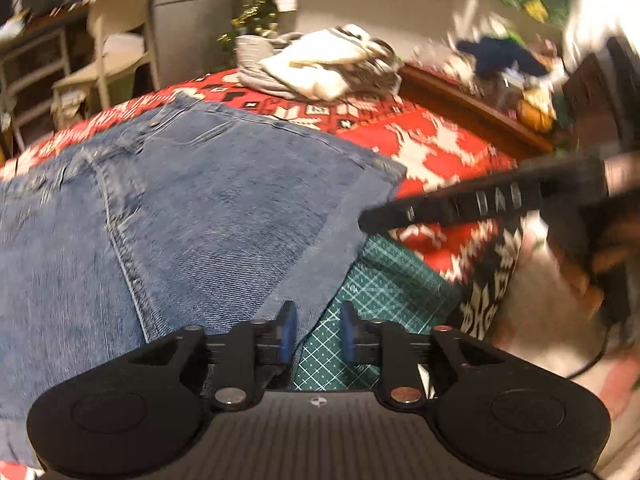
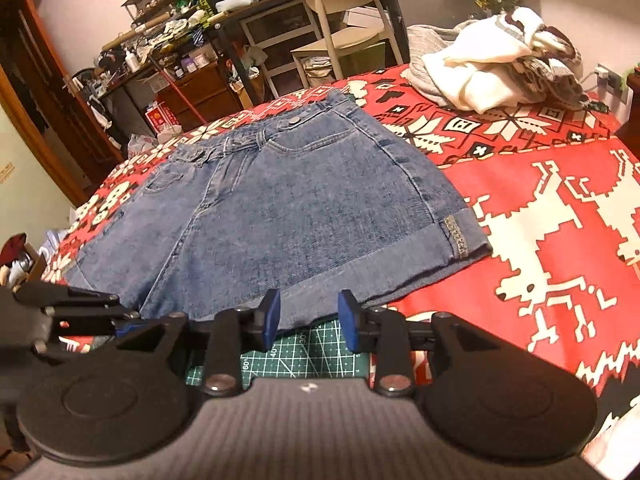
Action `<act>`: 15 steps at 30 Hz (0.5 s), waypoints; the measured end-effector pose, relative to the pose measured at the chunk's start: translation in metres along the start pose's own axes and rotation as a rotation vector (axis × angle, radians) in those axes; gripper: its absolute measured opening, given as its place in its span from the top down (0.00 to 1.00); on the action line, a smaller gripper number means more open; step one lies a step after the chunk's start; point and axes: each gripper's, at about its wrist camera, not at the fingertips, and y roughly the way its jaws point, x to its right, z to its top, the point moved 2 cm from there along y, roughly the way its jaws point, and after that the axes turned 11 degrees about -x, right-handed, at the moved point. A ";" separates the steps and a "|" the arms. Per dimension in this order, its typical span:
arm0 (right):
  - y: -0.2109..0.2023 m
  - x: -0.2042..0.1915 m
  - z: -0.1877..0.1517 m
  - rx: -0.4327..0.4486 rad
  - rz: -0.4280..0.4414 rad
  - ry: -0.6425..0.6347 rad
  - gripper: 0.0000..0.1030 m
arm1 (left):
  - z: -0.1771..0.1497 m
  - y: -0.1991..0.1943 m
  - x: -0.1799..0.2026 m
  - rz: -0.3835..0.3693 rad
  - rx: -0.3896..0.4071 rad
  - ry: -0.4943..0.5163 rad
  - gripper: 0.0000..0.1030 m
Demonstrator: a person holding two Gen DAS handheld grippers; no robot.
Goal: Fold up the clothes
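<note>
Left wrist view first: the left gripper (image 1: 318, 336) is hovering with its blue pads (image 1: 287, 334) standing apart, nothing pinched between them, right at the near hem of the denim shorts (image 1: 180, 216). The shorts are lying flat on the red patterned blanket (image 1: 436, 152), and a green cutting mat (image 1: 360, 300) is peeking out just beside their hem, under the gripper. The right gripper (image 1: 370, 222) is reaching in from the right edge, its tip near the shorts' cuffed corner; from here I cannot tell how its jaws stand. Beyond the shorts, a pile of clothes (image 1: 320, 66) is sitting on the far side of the blanket.

Over to the right wrist view: the right gripper (image 2: 307, 314) is holding its pads parted and empty, just short of the shorts' (image 2: 280, 208) rolled hem. The left gripper (image 2: 80, 312) is showing at the left, beside the shorts' near edge. Waistband and button are facing away, toward a pale chair (image 2: 344, 12) beyond the shorts.
</note>
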 end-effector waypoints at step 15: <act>-0.017 0.002 -0.007 -0.012 0.033 0.034 0.66 | 0.005 0.000 -0.001 0.087 0.066 0.065 0.95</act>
